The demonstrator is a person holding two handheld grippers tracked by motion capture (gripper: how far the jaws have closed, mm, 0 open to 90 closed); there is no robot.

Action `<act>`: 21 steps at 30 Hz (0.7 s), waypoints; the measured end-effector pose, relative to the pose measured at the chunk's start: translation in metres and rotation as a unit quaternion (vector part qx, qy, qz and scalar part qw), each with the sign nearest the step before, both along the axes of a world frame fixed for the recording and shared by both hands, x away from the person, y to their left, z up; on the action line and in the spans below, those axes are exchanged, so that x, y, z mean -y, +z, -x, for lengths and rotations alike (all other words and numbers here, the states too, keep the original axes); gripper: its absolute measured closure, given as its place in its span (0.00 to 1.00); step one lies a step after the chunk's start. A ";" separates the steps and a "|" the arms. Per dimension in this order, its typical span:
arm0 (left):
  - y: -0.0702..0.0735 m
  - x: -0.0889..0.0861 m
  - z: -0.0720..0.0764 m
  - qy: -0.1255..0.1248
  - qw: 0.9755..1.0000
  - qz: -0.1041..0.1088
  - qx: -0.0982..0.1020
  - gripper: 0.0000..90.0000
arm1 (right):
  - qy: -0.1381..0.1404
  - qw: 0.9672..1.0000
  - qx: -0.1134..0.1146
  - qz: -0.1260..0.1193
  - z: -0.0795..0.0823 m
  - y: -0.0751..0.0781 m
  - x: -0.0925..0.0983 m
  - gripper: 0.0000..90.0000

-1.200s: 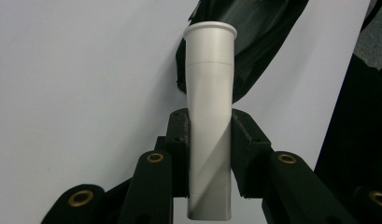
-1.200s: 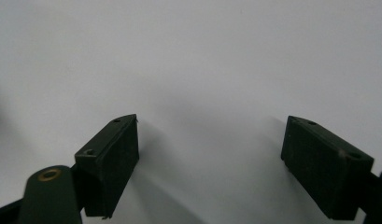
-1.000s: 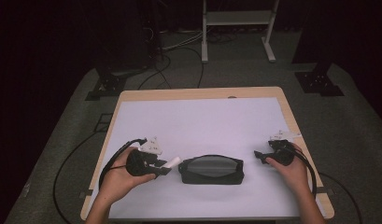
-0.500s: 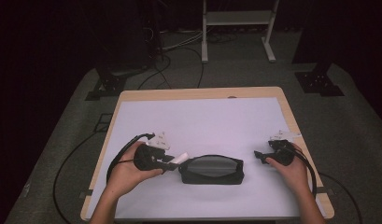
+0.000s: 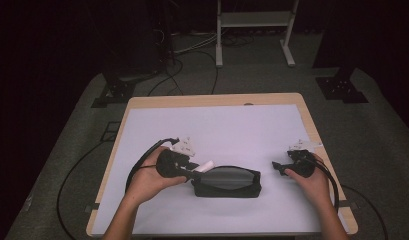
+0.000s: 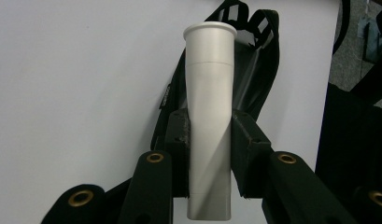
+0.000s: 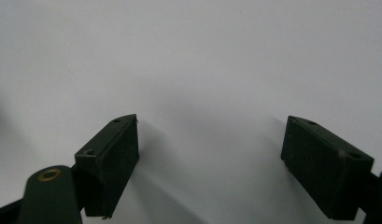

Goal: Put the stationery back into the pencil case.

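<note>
A black pouch (image 5: 226, 182) lies near the front of the white mat, its top gaping to show a grey inside. My left gripper (image 5: 193, 170) is shut on a white cylindrical tube (image 5: 205, 166), whose free end reaches the pouch's left end. In the left gripper view the tube (image 6: 210, 93) stands clamped between both pads, left gripper (image 6: 209, 140), with the pouch (image 6: 256, 70) lying lengthwise beyond it. To the right of the pouch, apart from it, my right gripper (image 5: 278, 167) rests low. Its jaws stand wide over bare mat, right gripper (image 7: 209, 154), nothing between them.
The white mat (image 5: 217, 130) covers a wooden table (image 5: 212, 100). A cable (image 5: 142, 162) loops from the left gripper along the mat's left side. Beyond the table stand a metal rack (image 5: 252, 30) and dark stands on grey floor.
My left hand has carried the white tube to the right and slightly away from the person, bringing its tip up to the pouch's left end. The right hand has stayed put.
</note>
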State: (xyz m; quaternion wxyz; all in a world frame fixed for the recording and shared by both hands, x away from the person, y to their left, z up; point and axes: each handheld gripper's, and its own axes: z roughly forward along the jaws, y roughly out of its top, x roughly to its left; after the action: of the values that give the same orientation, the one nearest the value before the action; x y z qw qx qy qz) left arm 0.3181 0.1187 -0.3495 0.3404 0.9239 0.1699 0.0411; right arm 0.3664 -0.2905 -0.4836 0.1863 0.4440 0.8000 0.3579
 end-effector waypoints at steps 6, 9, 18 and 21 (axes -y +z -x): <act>-0.004 0.014 -0.005 -0.016 1.000 0.000 -0.003 0.78 | 0.000 1.000 0.000 0.000 0.000 0.000 0.000 0.20; -0.007 0.022 -0.007 -0.024 1.000 -0.001 -0.006 0.78 | 0.000 1.000 0.000 0.000 0.000 0.000 0.000 0.20; -0.017 0.045 -0.013 -0.045 0.999 -0.008 -0.010 0.78 | 0.000 1.000 0.000 0.000 0.000 0.000 0.000 0.20; -0.020 0.049 -0.014 -0.045 0.999 -0.008 -0.013 0.78 | 0.000 1.000 0.000 0.000 0.000 0.000 0.000 0.20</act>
State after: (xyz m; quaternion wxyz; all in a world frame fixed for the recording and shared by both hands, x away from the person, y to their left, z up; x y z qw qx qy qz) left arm 0.3324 0.0694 -0.3694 0.3322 0.9338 0.1319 0.0154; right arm 0.3663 -0.2905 -0.4835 0.1864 0.4440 0.8001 0.3578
